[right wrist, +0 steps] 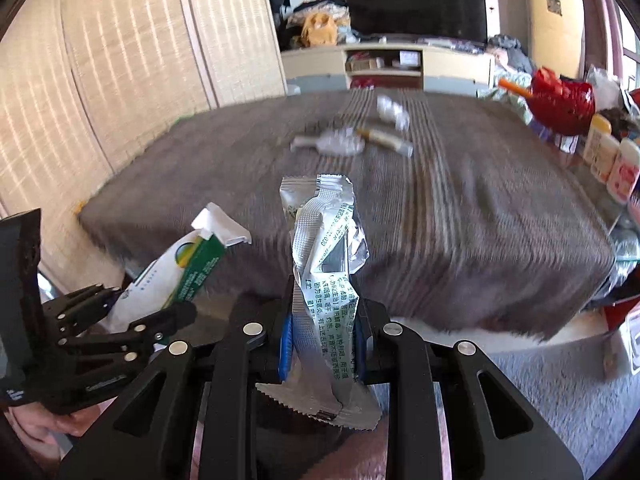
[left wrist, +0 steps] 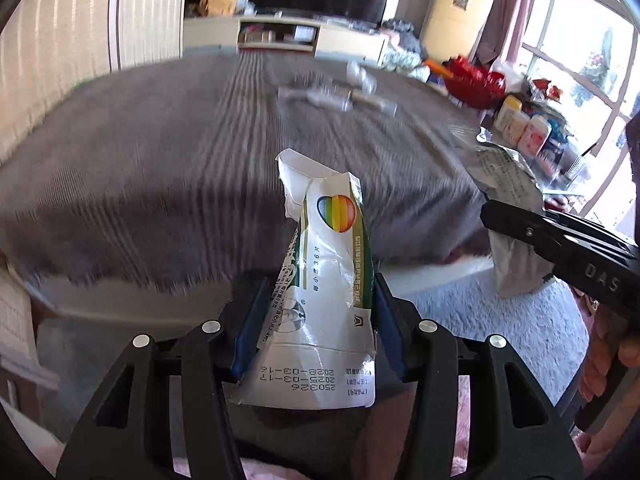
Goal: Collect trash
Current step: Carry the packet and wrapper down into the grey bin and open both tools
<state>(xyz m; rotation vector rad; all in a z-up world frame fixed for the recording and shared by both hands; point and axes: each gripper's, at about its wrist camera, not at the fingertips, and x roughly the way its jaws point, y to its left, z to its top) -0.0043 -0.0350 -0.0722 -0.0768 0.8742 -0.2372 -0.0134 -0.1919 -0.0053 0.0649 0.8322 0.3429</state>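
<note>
The crushed white-green box (left wrist: 328, 280) reads "36", "250326" and "2025-03-17"; the right hand-held gripper (left wrist: 516, 232) reads "DAS".

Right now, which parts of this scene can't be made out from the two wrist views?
- Trash pieces on the grey bed: motion-blurred in both views, so I can't tell what they are.
- Any bin or bag for the trash: outside both views.
- Silver foil packet: lower end hidden behind the right gripper fingers.
- White-and-green box in the left gripper: print too small to read.
</note>
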